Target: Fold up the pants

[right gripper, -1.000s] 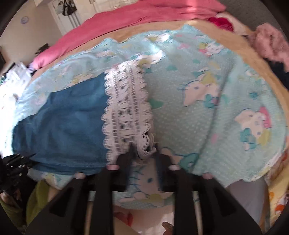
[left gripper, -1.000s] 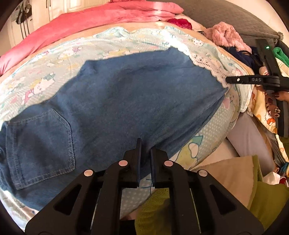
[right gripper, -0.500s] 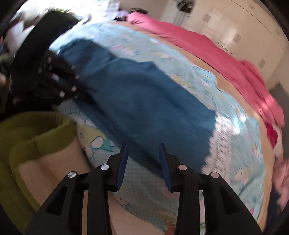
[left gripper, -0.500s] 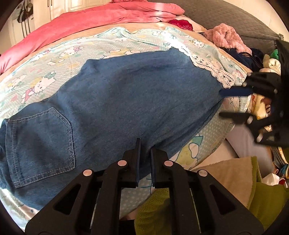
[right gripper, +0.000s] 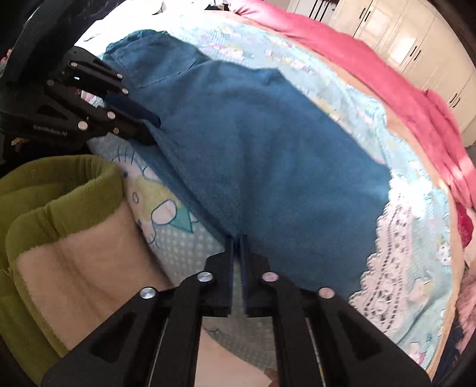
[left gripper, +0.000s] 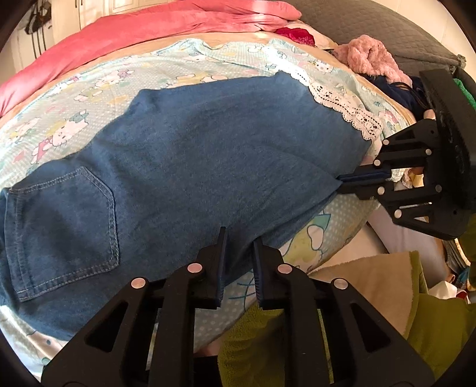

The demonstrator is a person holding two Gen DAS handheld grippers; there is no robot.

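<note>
Denim lies flat across the bed: the blue jeans (left gripper: pixel 190 166) are spread over my Hello Kitty sheet (left gripper: pixel 74 98), back pocket (left gripper: pixel 62 229) up at the waistband end and the legs running toward the white lace trim (left gripper: pixel 345 110) of the sheet.

My left gripper (left gripper: pixel 239 238) sits at the near edge of the jeans, mid-length, its fingers narrowed onto the denim edge with only a slim gap showing between them. My right gripper (right gripper: pixel 236 238) is pinched nearly closed on the near edge of the denim close to the leg end; from the left wrist camera I see it (left gripper: pixel 342 181) biting the cloth at that same corner, just below the lace.

No true container shows. Beside the bed, below the sheet's edge, a green and cream fleece blanket (right gripper: pixel 53 226) is bunched up. Beyond the jeans a pink blanket (left gripper: pixel 142 32) lies along the far side of the bed, and a fuzzy pink garment (left gripper: pixel 372 56) sits by a grey quilted pillow (left gripper: pixel 372 26).

From the right wrist camera I can read "GenRobot.AI" in pale letters on the body of my left gripper (right gripper: pixel 145 125).
</note>
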